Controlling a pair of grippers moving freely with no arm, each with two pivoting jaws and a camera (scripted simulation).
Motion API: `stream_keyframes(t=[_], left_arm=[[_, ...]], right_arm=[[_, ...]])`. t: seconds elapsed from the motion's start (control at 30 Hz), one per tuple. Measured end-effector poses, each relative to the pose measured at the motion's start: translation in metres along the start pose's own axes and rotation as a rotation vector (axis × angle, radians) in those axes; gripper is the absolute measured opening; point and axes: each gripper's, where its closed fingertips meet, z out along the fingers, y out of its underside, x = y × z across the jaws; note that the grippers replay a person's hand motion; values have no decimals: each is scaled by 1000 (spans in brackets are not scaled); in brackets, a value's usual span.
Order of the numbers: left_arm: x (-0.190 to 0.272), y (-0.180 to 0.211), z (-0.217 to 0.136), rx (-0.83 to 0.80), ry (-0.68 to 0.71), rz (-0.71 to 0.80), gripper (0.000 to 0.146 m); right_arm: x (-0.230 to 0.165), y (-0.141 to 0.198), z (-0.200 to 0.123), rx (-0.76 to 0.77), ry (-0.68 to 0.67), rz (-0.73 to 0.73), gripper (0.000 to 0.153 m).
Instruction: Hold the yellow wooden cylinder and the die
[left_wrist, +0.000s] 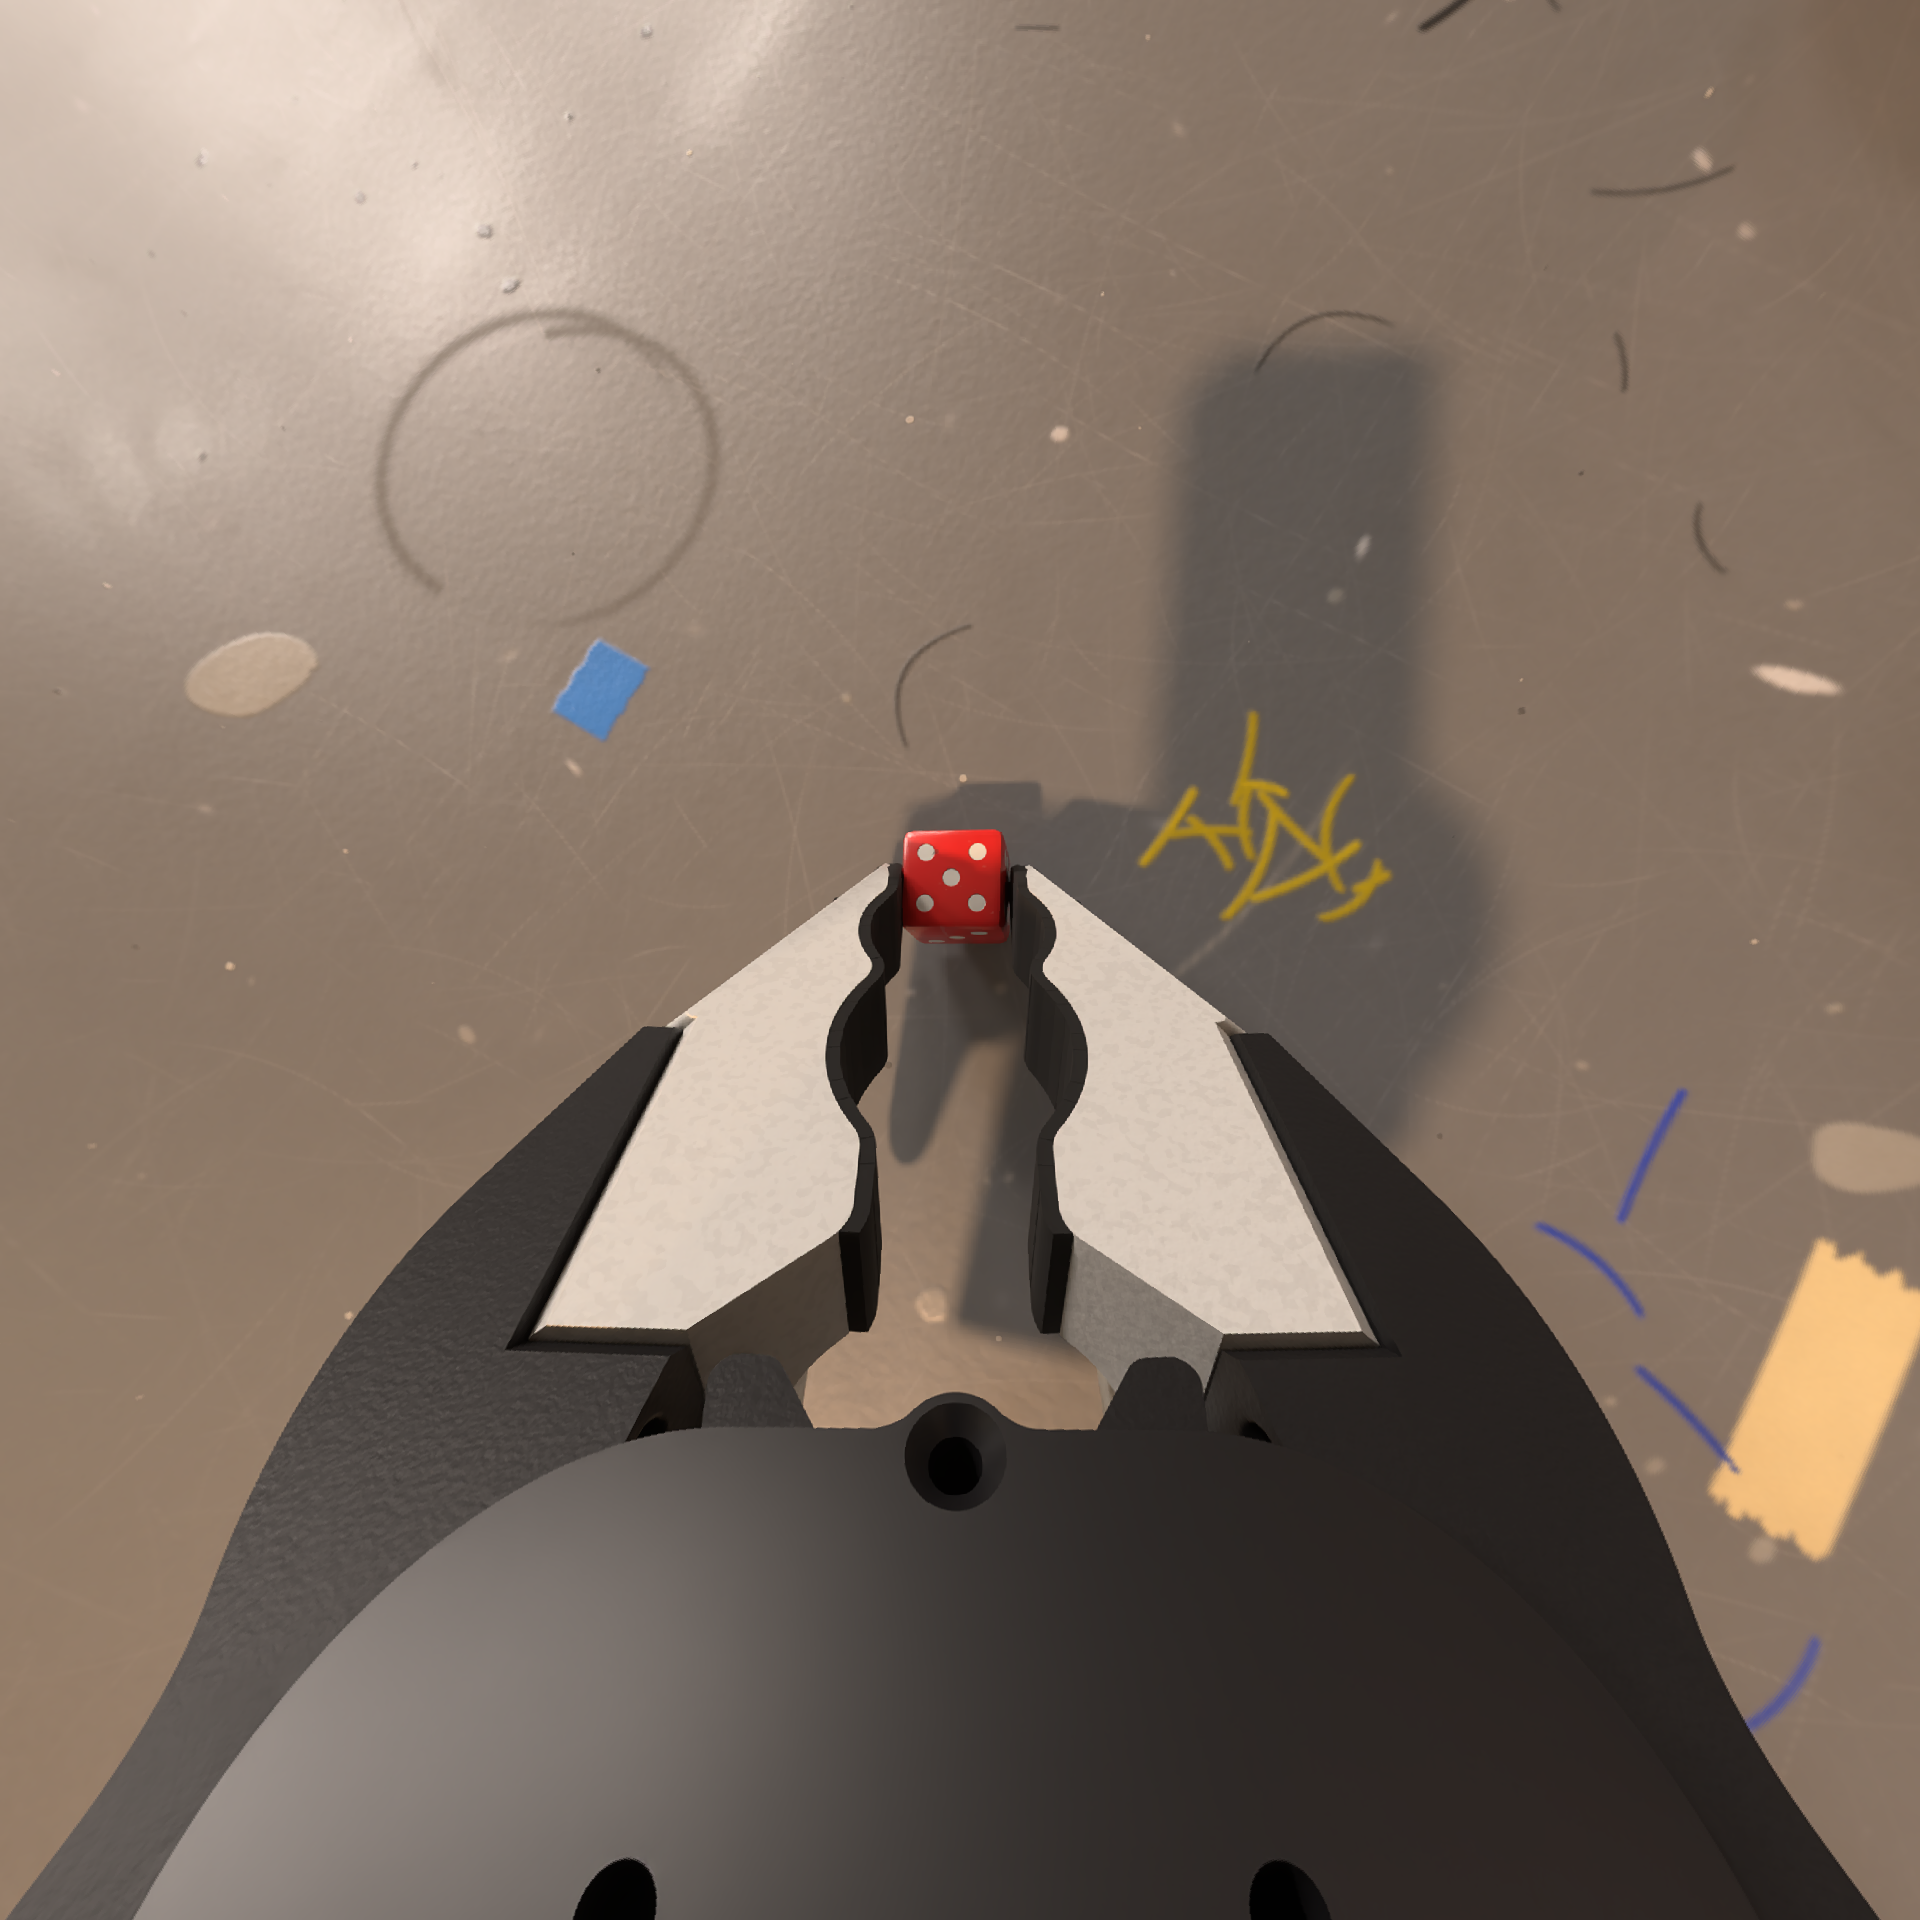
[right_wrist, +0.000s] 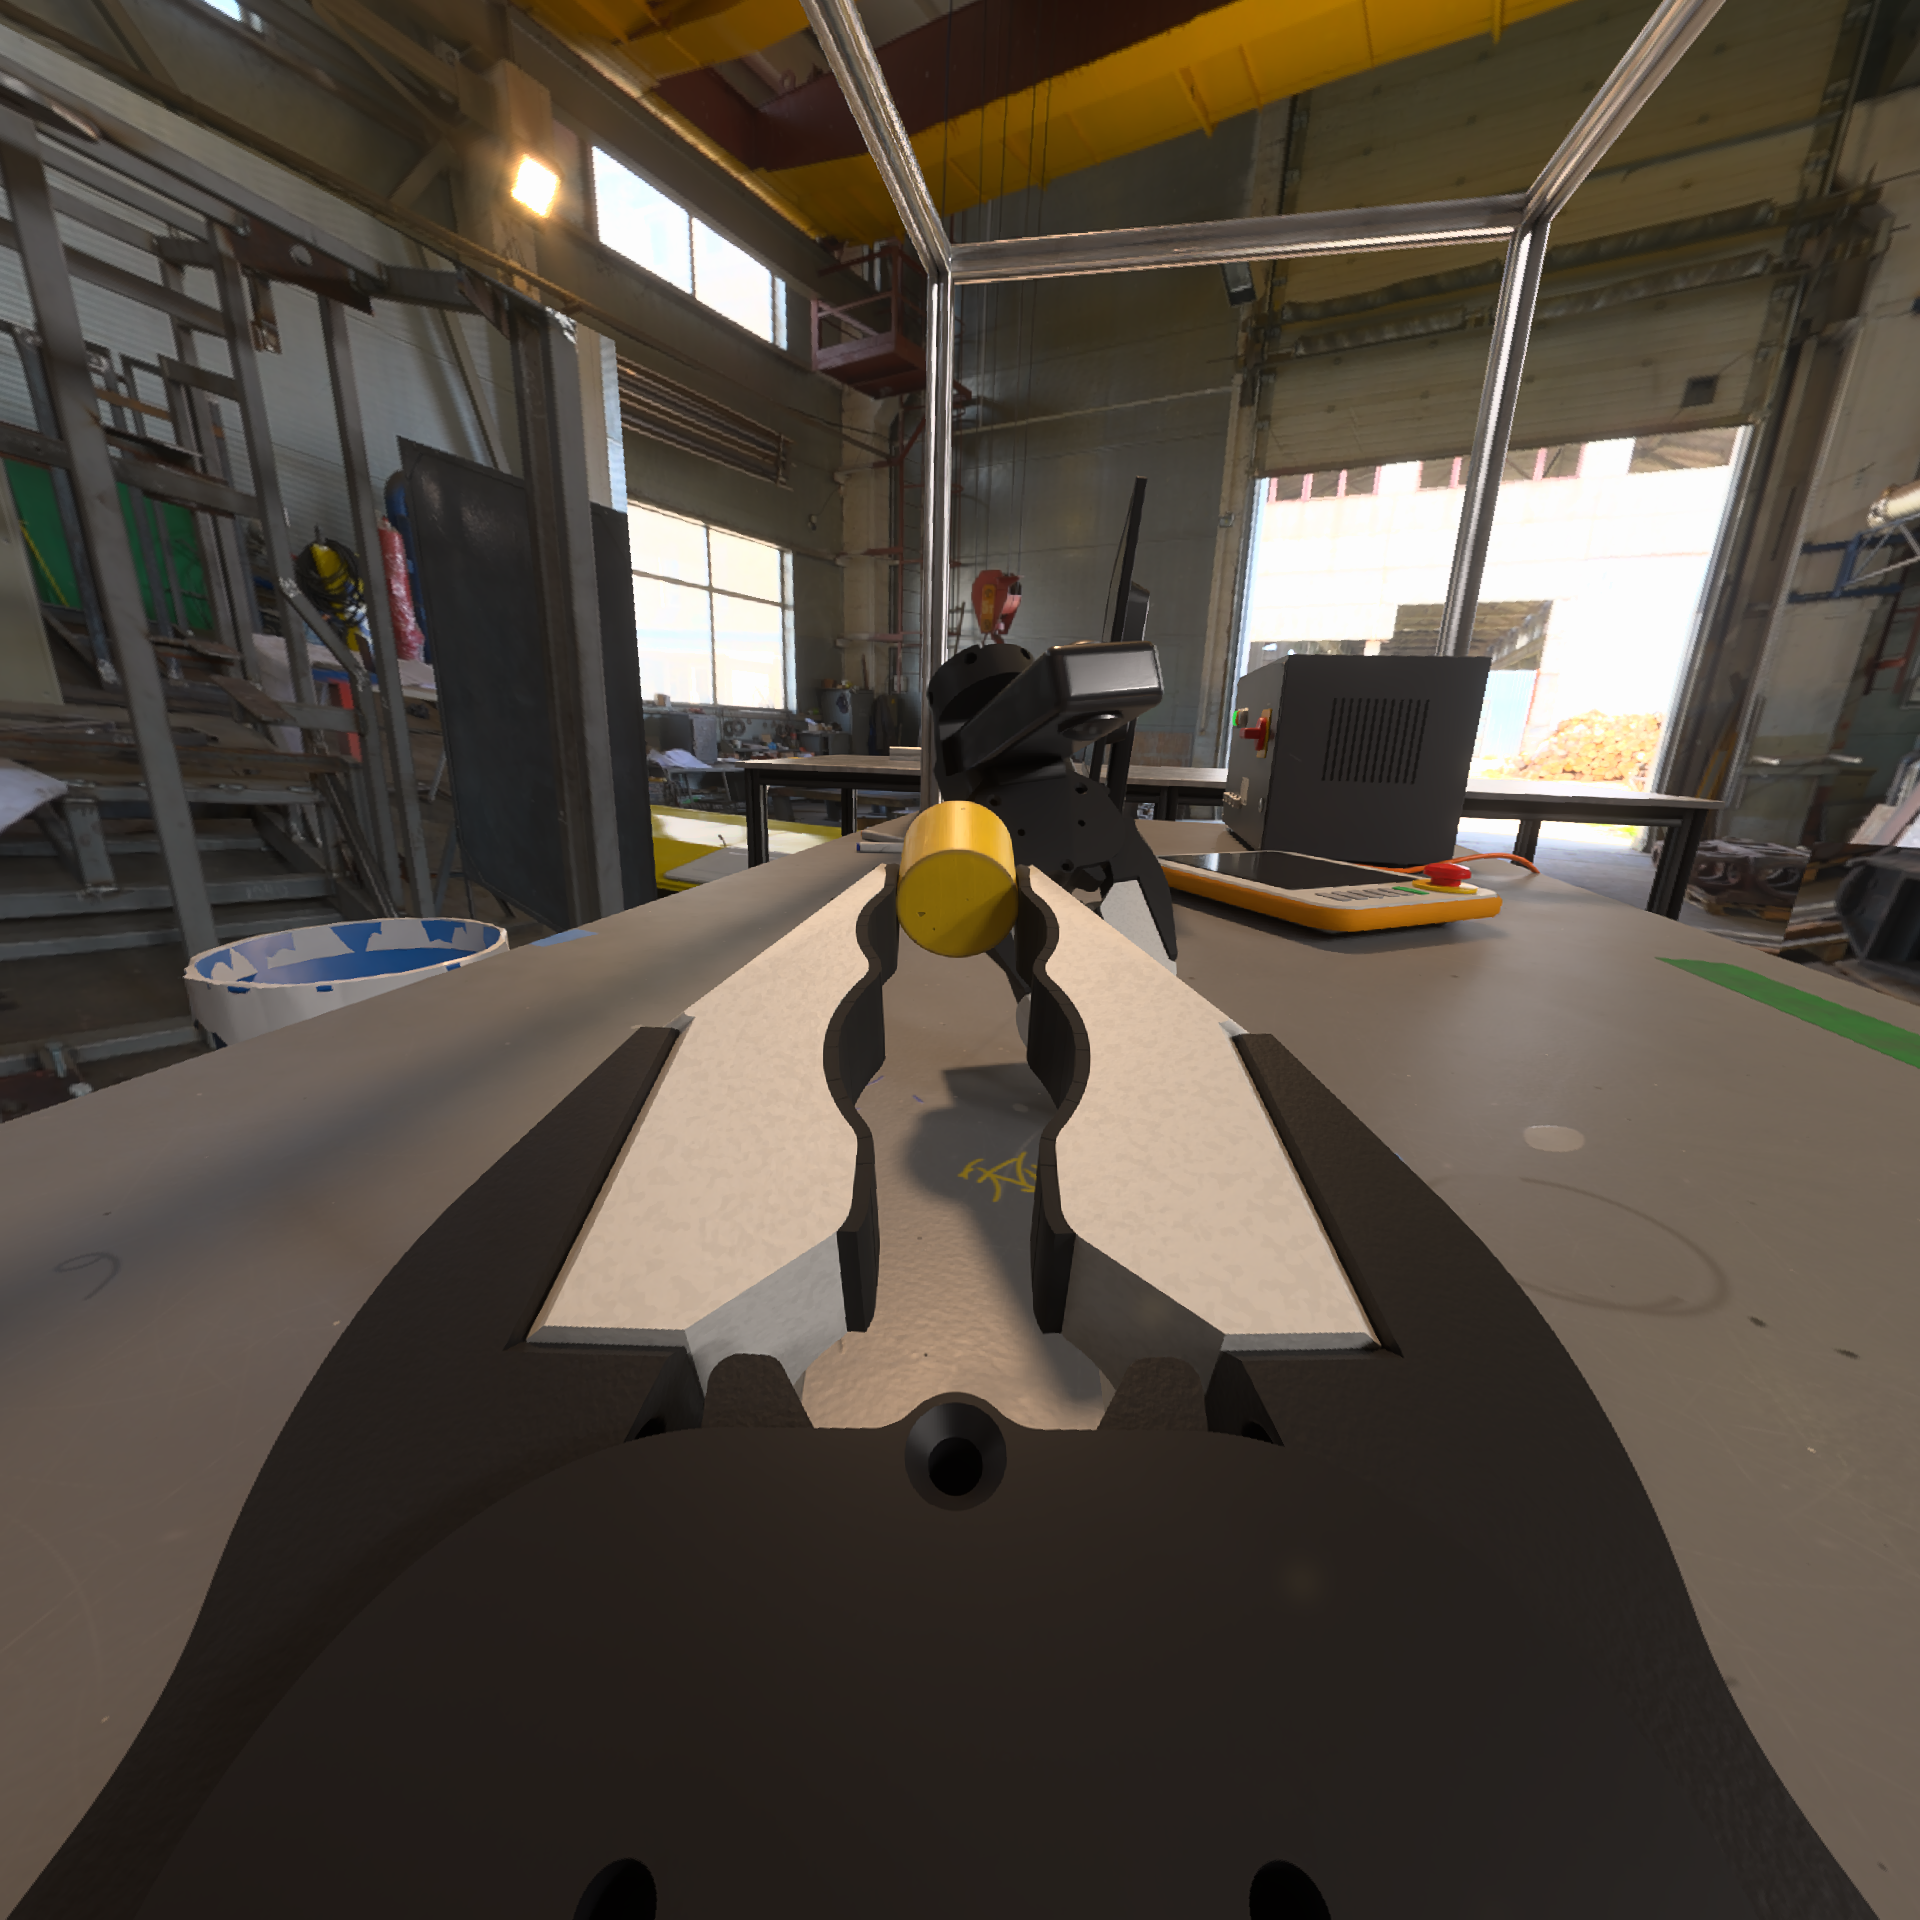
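In the left wrist view, my left gripper (left_wrist: 955, 891) is shut on a small red die (left_wrist: 954, 884) with white pips, pinched between its fingertips above the grey-brown table (left_wrist: 727, 520). In the right wrist view, my right gripper (right_wrist: 957, 902) is shut on the yellow wooden cylinder (right_wrist: 956, 891), held at the fingertips with its round end facing the camera, above the table (right_wrist: 1455, 1195). The left gripper's black body (right_wrist: 1039, 748) shows right behind the cylinder, pointing down.
A blue-and-white bowl (right_wrist: 343, 966) stands at the table's left edge. An orange-rimmed tablet pendant (right_wrist: 1330, 883) and a dark control box (right_wrist: 1351, 758) sit at the far right. A metal frame post (right_wrist: 938, 520) rises behind. Tape scraps and scribbles (left_wrist: 1257, 831) mark the tabletop.
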Motion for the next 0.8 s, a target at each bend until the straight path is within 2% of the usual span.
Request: stream_keyframes(t=[0.17,0.27,0.4,0.67,0.8], left_arm=[[-2,-1,-1,36,86,-88,20],[0,0,0,14,75,-49,20],[-2,0,0,-5,106,-128,20],[-3,1,2,-65,147,-143,20],[-6,-1,4,-60,109,-153,20]], right_arm=[[0,0,0,-1,-1,-2,21],[0,0,0,-1,-2,-2,21],[-1,0,0,-3,-1,-4,21],[0,0,0,-4,0,-3,21],[0,1,0,-4,4,0,21]])
